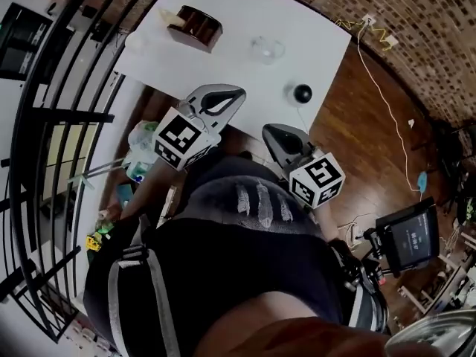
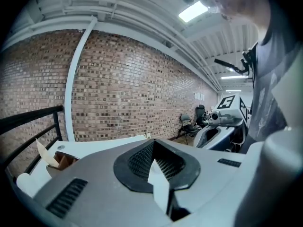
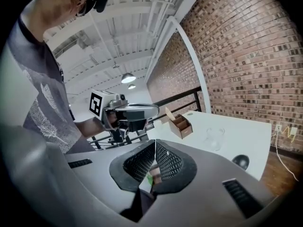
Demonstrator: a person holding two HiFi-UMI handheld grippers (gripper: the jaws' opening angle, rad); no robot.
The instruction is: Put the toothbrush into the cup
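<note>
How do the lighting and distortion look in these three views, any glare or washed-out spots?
Head view: heavy fisheye, the railing bends, and the white table glares so the clear cup nearly vanishes. Left gripper view: ceiling light flares, brick wall bows, corners black. Right gripper view: black corners too, table bright.

Smooth matt white table (image 1: pixel 245 13), clear glassy cup (image 1: pixel 266 49), rough brick wall (image 1: pixel 416 28).

Clear cup (image 1: pixel 266 49) upright on table (image 1: pixel 320 32)
</note>
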